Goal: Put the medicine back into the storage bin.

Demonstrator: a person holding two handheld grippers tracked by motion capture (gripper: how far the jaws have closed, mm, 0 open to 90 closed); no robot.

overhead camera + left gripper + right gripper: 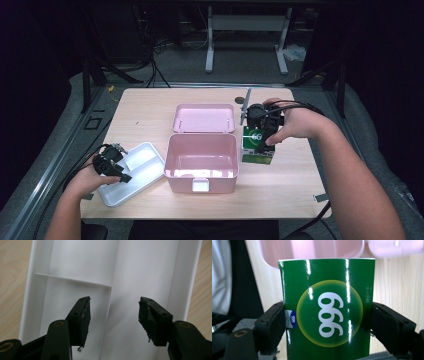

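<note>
Right hand (295, 122) comes in from the right edge of the high view, forearm angled up and inward, wrist bent so the right gripper (261, 131) points down and toward the table's near side. Its jaws are clamped on the green box (257, 147), one pad on each narrow side (right gripper view: both pads flat against the box (327, 310) edges, white tab with blue "666" label at the left pad). Box sits just right of the pink case (201, 162), near its right wall; can't tell from the high view whether its bottom is touching the table (295, 180) or just above it.

Box orientation: long axis roughly upright, slightly tilted in the high view, top end up in the jaws. Printed face with the yellow-ringed circle faces the gripper camera, numerals read upside-down there. Pink case is open, lid (205, 118) laid back flat behind it.

Left hand (87, 180) enters bottom left, forearm nearly straight up the frame. Left gripper (117, 167) is over the white tray (145, 172), pointing along it. Jaws wide apart, nothing between them (left gripper view: tray (150, 270) dividers visible through the gap).
</note>
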